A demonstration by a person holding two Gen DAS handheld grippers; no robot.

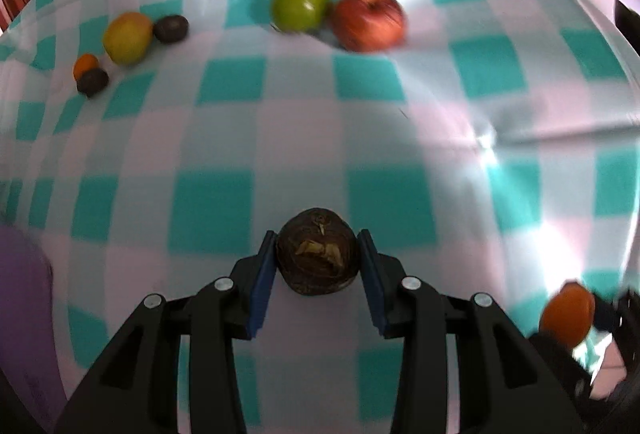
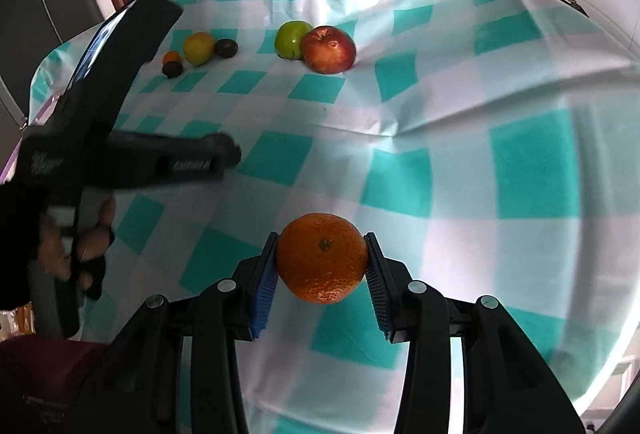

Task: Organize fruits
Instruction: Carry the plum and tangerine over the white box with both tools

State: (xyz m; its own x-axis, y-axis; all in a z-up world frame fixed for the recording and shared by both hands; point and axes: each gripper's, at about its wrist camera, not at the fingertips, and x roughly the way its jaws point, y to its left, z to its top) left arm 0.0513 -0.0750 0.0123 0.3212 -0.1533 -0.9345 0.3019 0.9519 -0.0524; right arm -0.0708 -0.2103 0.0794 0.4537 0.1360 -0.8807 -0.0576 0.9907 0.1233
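The dark brown fruit (image 1: 318, 252) sits clamped in the left gripper (image 1: 319, 258) jaws, stem end facing the camera; the orange (image 2: 322, 259) likewise in the right gripper (image 2: 322, 266), above the checked worktop (image 2: 440, 114). Far off, the green apple (image 2: 291, 39) touches the red apple (image 2: 329, 49); small fruits (image 2: 199, 48) cluster left. Roughly midway: both carried fruits await placing.

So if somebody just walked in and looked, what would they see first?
Probably the bright orange squeezed between the right gripper fingers, and the dark brown fruit pinched in the left gripper. Next, the red apple touching the green apple far across the teal-and-white checked tablecloth, with a little bunch of small fruits to their left.
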